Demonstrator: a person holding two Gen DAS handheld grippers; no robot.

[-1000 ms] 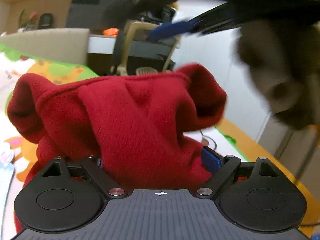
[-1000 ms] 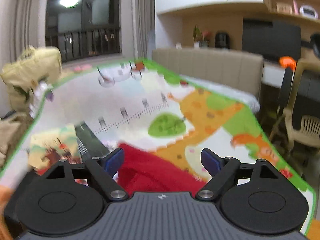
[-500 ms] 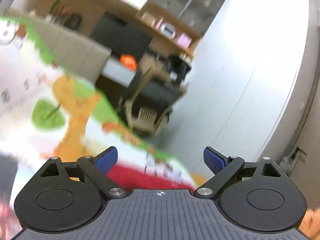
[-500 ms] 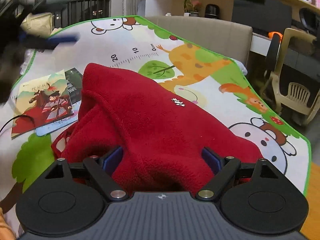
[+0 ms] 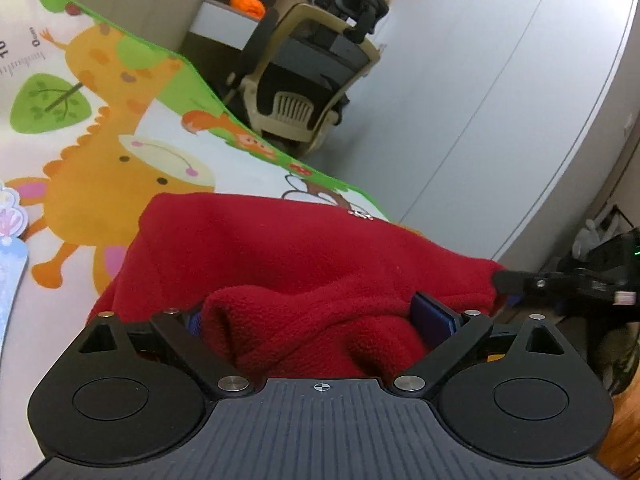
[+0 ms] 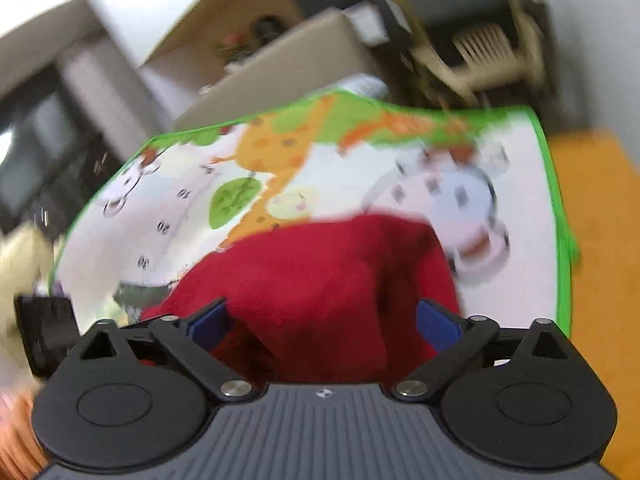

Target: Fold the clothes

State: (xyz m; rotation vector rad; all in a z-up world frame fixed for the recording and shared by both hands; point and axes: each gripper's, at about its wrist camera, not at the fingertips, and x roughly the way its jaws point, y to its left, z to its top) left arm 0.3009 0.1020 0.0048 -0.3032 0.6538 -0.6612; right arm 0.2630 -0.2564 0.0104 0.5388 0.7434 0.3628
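Work surface: a cartoon-printed play mat with green border (image 5: 120, 148), an office chair (image 5: 308, 76) beyond its edge. The left gripper (image 5: 320, 320) has its blue pads spread wide, red fleece bunched between them, not pinched. The right gripper (image 6: 324, 324) is likewise released over the cloth; that view is blurred. The red fleece garment (image 5: 280, 248) lies heaped on the mat, near its edge. Risk: closing on bunched layers would likely produce a crooked fold.
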